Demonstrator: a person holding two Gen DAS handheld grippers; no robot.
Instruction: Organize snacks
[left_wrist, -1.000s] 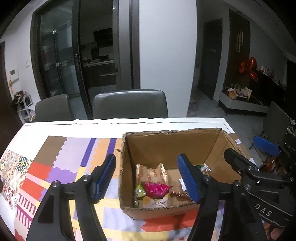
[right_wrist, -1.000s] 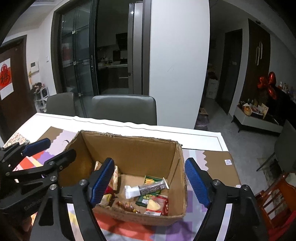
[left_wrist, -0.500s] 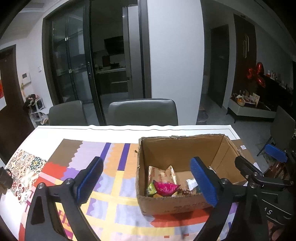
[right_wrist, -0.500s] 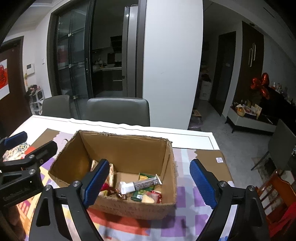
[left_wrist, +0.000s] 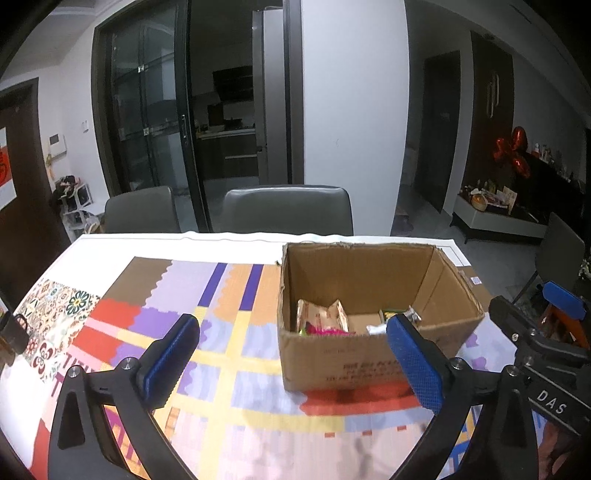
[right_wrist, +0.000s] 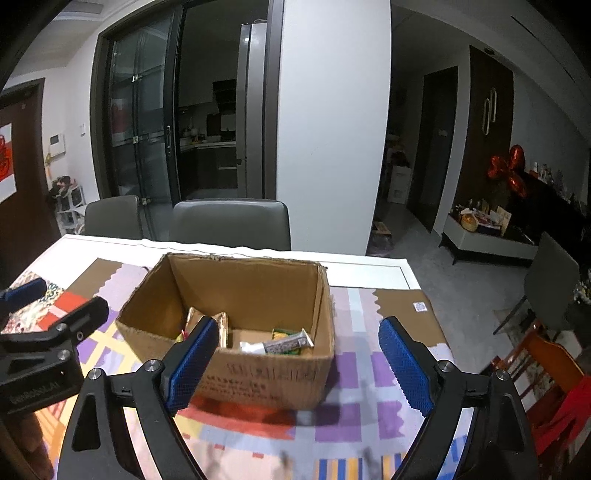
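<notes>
Cardboard box (right_wrist: 258, 373), centre frame, holds light, crinkly snack packets (right_wrist: 280, 343); pinch their stiffer sealed ends. Left gripper (left_wrist: 291, 365), just spreading, and right gripper (right_wrist: 295, 365) both gape empty.

Hovering wide open with nothing between the blue pads: right gripper (right_wrist: 295, 363). Sitting just ahead, cardboard box (right_wrist: 266, 376) holding snack packets (right_wrist: 277, 344). Poking in from the left, left gripper (right_wrist: 55, 306), over the patterned tablecloth (right_wrist: 369, 369).
</notes>
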